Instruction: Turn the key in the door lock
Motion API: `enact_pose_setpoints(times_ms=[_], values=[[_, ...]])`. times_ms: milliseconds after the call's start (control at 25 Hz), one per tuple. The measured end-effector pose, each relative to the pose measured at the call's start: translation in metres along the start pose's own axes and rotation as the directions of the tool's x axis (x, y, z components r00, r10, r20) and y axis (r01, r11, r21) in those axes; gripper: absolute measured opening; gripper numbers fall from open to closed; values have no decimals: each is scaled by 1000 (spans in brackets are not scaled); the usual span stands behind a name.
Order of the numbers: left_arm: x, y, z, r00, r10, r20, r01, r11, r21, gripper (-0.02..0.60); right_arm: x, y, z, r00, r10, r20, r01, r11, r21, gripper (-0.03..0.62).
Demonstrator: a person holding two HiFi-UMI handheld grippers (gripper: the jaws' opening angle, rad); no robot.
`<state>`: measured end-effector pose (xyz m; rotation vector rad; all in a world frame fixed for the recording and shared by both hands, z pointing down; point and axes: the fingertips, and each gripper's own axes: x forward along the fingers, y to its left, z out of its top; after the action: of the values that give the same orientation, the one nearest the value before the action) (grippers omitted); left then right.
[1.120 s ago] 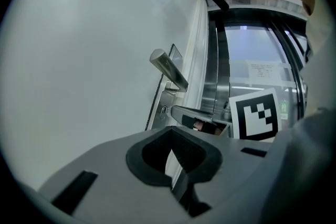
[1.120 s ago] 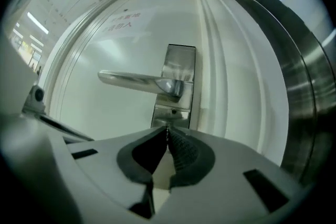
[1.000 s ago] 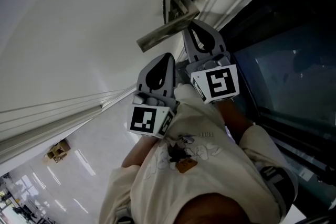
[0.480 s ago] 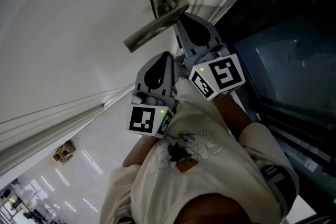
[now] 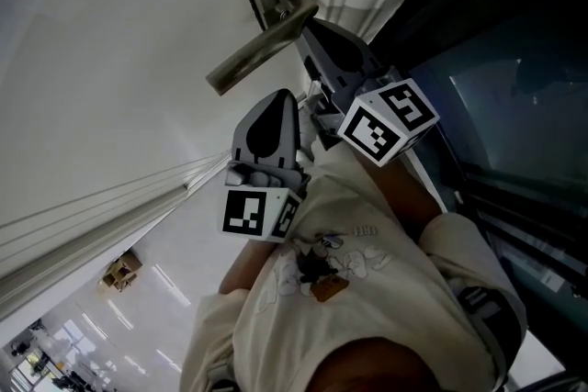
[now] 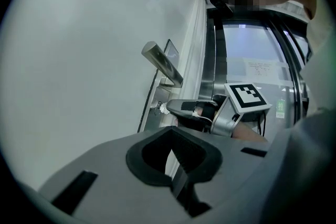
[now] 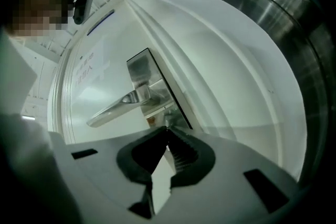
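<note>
A silver lever handle (image 5: 260, 48) sticks out of the white door, above a metal lock plate (image 6: 156, 96). In the left gripper view a small pale key (image 6: 161, 108) stands in the lock under the handle (image 6: 161, 62). My right gripper (image 6: 169, 108) is shut on that key and points level at the plate; its marker cube (image 5: 386, 121) is rolled to one side. In the right gripper view the jaw tips (image 7: 167, 130) cover the key just below the handle (image 7: 116, 105). My left gripper (image 5: 288, 96) hangs back beside the right one, shut on nothing (image 6: 170, 132).
The white door (image 5: 110, 60) fills the left of the head view. Dark glass (image 5: 514, 106) in a metal frame (image 6: 212, 71) stands to the right of the door's edge. The person's light shirt (image 5: 349, 289) fills the bottom of the head view.
The right gripper has rolled about its own line at the lock, and its marker cube has turned with it. The left gripper has stayed where it was.
</note>
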<state>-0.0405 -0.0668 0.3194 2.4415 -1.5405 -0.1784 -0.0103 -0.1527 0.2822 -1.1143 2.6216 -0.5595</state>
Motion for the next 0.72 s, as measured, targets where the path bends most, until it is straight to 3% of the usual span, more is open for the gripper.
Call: enact_pose_setpoints(times_ms=[240, 440, 720], values=[[-3, -2, -2, 1000, 1, -3, -1, 1000, -3, 5, 0, -3, -1, 999, 39, 3, -39, 985, 168, 21], [-5, -4, -3, 1000, 0, -5, 0, 1000, -1, 5, 0, -7, -2, 994, 105, 36, -111, 911, 397, 25], [-5, -7, -3, 1000, -3, -2, 3, 1000, -1, 5, 2, -7, 0, 988, 140, 62, -153, 855, 496, 25]])
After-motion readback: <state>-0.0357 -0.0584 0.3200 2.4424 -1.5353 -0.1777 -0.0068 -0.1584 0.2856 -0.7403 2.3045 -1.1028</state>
